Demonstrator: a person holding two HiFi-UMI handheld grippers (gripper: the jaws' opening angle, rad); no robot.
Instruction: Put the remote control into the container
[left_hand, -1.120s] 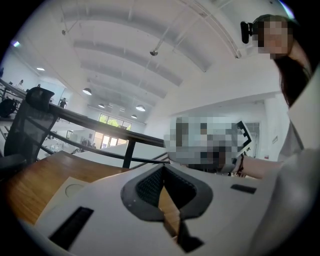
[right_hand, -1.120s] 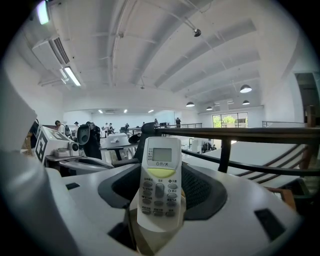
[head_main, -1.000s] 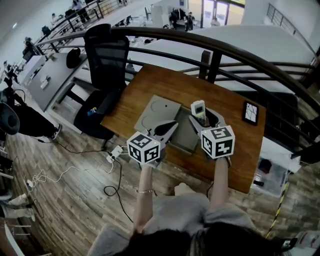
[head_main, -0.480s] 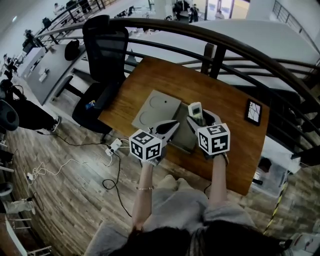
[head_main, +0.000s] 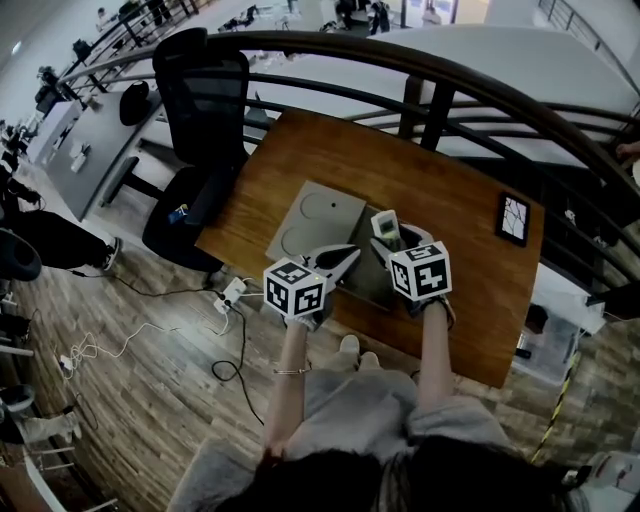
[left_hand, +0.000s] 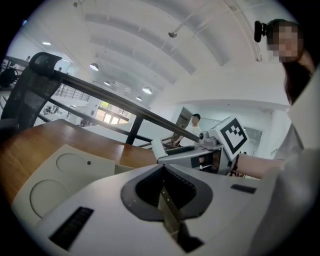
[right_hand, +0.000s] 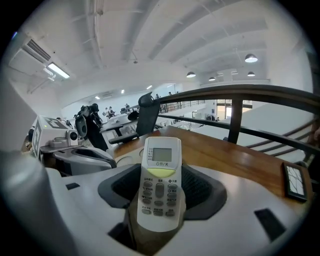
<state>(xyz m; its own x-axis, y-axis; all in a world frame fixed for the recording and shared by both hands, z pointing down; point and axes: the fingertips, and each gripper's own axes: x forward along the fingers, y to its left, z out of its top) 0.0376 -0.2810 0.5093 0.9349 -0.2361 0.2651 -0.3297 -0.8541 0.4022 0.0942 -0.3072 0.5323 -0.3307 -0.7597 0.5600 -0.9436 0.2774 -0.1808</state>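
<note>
Left gripper (left_hand: 163, 175) — jaws together (nothing held)

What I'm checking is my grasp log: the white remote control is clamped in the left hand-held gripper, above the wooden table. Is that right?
Not quite: it is the right hand-held gripper that is clamped on the white remote control, above the wooden table. The right gripper view shows the remote between its jaws. The left hand-held gripper is shut on nothing.
</note>
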